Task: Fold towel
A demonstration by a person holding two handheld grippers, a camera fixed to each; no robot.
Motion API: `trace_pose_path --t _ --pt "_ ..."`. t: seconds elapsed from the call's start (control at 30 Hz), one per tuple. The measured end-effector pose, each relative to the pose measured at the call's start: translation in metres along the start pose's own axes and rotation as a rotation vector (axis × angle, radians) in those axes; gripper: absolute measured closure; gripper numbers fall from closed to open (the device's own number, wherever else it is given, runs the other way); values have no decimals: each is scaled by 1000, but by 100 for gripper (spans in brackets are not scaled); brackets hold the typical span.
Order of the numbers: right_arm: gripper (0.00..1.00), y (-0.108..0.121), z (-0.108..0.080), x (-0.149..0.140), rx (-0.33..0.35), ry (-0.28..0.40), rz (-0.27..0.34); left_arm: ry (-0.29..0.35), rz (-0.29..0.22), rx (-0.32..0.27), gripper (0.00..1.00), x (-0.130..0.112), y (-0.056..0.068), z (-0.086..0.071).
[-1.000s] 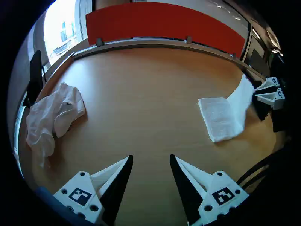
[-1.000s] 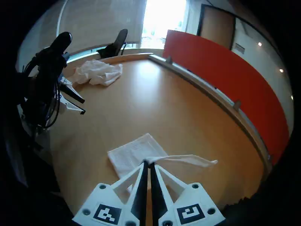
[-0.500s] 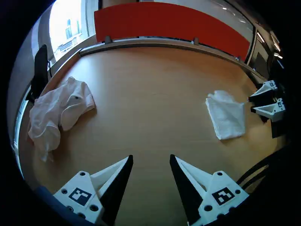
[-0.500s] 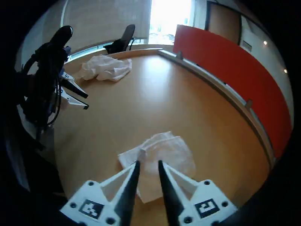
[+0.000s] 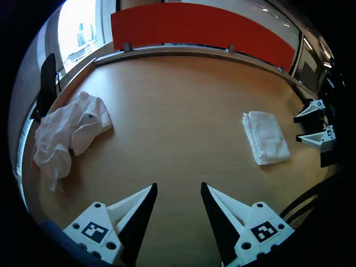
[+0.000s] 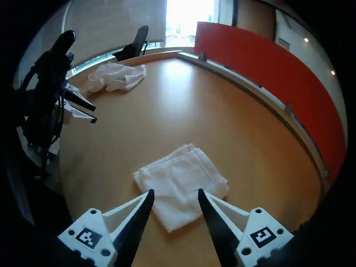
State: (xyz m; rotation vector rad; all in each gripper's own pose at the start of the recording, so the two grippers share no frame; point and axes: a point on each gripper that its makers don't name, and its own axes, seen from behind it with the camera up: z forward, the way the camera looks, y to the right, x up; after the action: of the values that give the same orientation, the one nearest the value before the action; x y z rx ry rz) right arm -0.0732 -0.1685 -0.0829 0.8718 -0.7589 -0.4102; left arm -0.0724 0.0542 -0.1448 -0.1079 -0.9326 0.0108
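A white towel (image 6: 182, 180) lies folded into a small rectangle on the wooden table (image 6: 178, 107), just ahead of my right gripper (image 6: 175, 196), which is open and holds nothing. In the left gripper view the same folded towel (image 5: 266, 137) rests at the right, with the right gripper (image 5: 315, 126) open beside it. My left gripper (image 5: 178, 189) hovers open over bare wood near the table's front. In the right gripper view the left gripper (image 6: 82, 107) sits far off at the left, held by a dark-sleeved arm.
A crumpled pile of white cloth (image 5: 66, 131) lies at the table's far left corner, also the cloth pile (image 6: 115, 75) in the right gripper view. A red divider panel (image 5: 200, 26) runs along the table's back edge. A dark chair (image 6: 135, 44) stands by the window.
The right gripper let go of the towel's raised flap, which dropped onto the rest, leaving a folded rectangle. The right gripper went from shut to open and drew back. The left gripper stayed open.
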Motion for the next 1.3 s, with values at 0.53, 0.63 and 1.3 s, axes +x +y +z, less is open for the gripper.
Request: trace_pose_path --t 0.53,0.63,1.3 --pt "25 -4 12 -61 -18 -83 43 1 7 -4 29 -1 2 -4" --pt "26 -4 16 -73 -23 -102 51 1 6 -5 29 -1 3 -4" --pt "62 -6 26 -99 -33 -140 73 7 11 -4 29 1 3 -5"
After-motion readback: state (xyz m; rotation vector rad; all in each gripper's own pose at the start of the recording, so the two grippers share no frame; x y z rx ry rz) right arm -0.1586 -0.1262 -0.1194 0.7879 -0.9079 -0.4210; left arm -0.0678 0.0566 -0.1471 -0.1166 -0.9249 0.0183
